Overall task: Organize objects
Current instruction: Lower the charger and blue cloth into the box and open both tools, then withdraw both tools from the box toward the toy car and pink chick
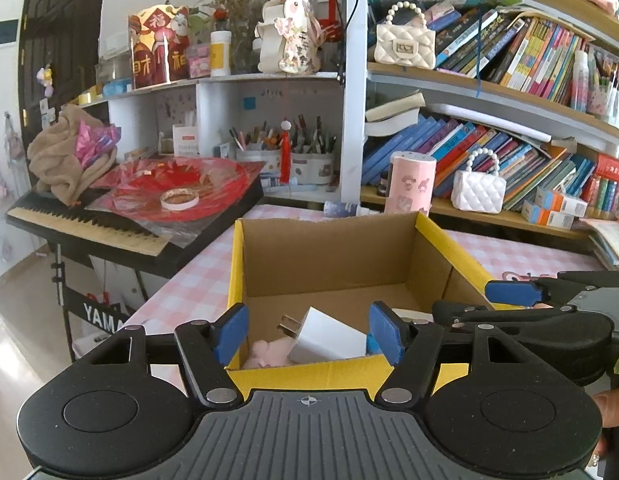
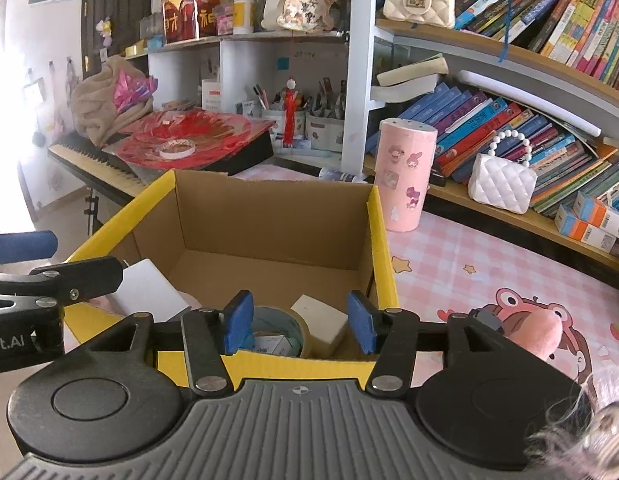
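An open cardboard box (image 1: 341, 256) with yellow flaps stands on the pink checked table; it also shows in the right wrist view (image 2: 269, 220). Inside lie a white plug charger (image 1: 325, 336), a small pink toy (image 1: 269, 352), a tape roll (image 2: 279, 328) and a pale foam block (image 2: 321, 318). My left gripper (image 1: 307, 334) is open and empty above the box's near edge, the charger between its blue pads (image 1: 231, 332) but lower down. My right gripper (image 2: 299, 326) is open and empty above the near edge, over the tape roll.
A pink sticker-covered cylinder (image 2: 403, 176) stands behind the box. A pink plush (image 2: 537, 332) lies right of my right gripper. Bookshelves (image 2: 509, 80) with white handbags (image 2: 501, 182) run along the back. A keyboard (image 1: 89, 228) with red papers sits at left.
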Demonstrator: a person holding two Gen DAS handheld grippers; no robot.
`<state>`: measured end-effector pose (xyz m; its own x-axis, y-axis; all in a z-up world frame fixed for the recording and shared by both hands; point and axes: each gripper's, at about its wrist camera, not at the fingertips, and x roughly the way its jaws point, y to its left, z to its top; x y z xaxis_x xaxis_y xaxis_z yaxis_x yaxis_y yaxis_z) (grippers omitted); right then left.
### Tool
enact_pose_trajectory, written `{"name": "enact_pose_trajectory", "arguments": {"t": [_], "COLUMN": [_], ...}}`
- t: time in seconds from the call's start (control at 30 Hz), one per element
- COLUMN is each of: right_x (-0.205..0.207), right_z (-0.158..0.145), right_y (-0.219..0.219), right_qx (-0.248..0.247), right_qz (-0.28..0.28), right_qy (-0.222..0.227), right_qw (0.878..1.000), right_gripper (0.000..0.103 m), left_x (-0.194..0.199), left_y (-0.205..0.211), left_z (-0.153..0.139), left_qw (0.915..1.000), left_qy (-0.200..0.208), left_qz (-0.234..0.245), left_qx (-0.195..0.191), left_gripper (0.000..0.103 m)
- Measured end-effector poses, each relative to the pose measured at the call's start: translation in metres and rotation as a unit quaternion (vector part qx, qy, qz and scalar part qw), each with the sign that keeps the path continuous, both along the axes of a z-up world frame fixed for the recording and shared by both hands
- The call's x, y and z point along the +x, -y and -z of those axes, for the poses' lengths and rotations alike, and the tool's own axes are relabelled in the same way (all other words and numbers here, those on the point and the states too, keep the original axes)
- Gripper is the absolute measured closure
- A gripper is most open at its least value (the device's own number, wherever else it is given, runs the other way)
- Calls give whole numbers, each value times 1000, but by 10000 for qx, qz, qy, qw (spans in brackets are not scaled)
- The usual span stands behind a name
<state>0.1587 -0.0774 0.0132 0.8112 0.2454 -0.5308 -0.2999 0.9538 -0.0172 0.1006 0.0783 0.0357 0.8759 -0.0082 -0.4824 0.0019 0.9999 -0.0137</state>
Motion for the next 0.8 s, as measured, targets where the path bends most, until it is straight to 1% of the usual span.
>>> {"name": "enact_pose_trajectory", "arguments": {"t": [0.17, 0.2, 0.27, 0.4, 0.6, 0.8], "right_x": [-17, -21, -28, -45, -74, -92], "right_z": [-7, -8, -9, -9, -3, 12], "right_y": [11, 13, 19, 29, 41, 57], "right_qx": [108, 125, 154, 324, 124, 28], "right_qz": [109, 129, 187, 274, 252, 463], "right_qy": [66, 66, 36, -86, -62, -251], "right_qw": [9999, 9998, 9997, 9991, 9996, 9986], "right_gripper": [53, 53, 52, 49, 45, 43], "left_x": [-13, -16, -21, -32, -48, -56], "left_y": [3, 4, 6, 11, 21, 30], "left_z": [-2, -2, -2, 1, 8, 20], "left_qw": [10000, 10000, 10000, 10000, 9997, 9989], "left_qy": [-10, -19, -39, -54, -149, -391], "left_qz": [23, 33, 30, 73, 192, 268], "left_qx": [-67, -68, -50, -20, 40, 62], "left_gripper": [35, 34, 31, 30, 25, 24]}}
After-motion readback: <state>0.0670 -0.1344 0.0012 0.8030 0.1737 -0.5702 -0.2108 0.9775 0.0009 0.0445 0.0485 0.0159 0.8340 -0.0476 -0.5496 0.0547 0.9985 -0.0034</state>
